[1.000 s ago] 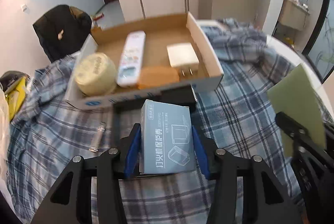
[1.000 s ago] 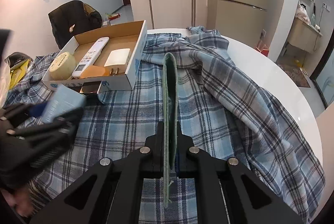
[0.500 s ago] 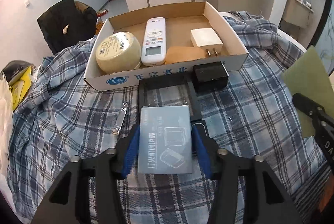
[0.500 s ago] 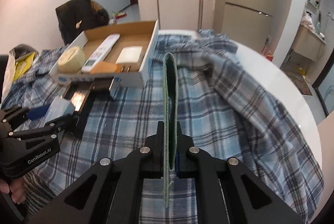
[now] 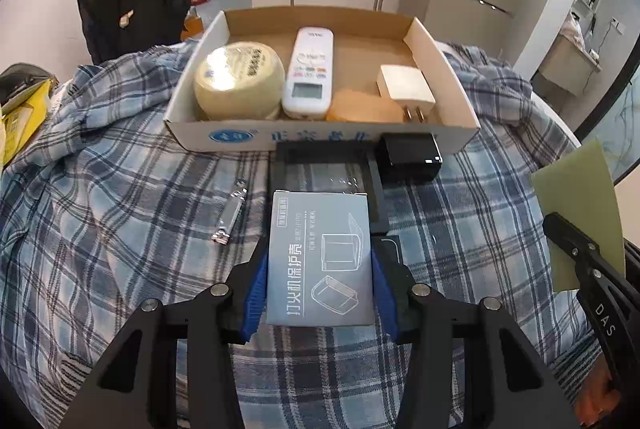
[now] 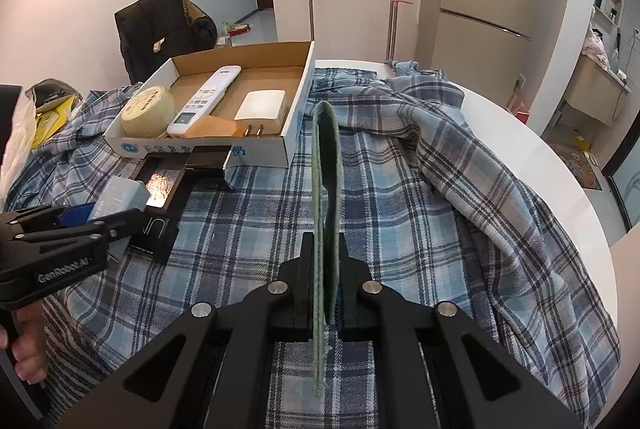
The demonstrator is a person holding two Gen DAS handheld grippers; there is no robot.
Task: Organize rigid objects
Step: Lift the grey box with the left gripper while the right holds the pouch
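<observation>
Two items are held at once, one in each gripper. Nearest in the left wrist view, the left gripper [image 5: 320, 293] is clamped on a pale blue-grey carton [image 5: 320, 261], a flat rectangular pack of smooth printed card, pinched across its width by the blue pads. The right gripper [image 6: 326, 293] is closed on a thin green pad [image 6: 326, 189], held upright on edge; its rim looks fibrous, with a loose thread at the bottom, and one face is darker than the other.

Below the carton a plaid cloth [image 5: 120, 209], soft and rumpled, covers the surface. On it, just left of the carton, a small metal nail clipper [image 5: 230, 215] is seen. Beyond the carton a flat black case [image 5: 328, 165] with a glossy clear panel is lying, and a black block [image 5: 410, 155] is resting against the near wall of the cardboard tray [image 5: 320, 137].

Farther off, inside the tray, a round yellowish roll [image 5: 240, 81], a white remote [image 5: 308, 73], a tan rounded piece [image 5: 366, 105] and a white plug adapter [image 5: 404, 85] are laid side by side.

The carrying step appears to be in hand: both items are judged to be on their way to the tray. Lifting over the near wall and release into the bare far half would be called for next.
</observation>
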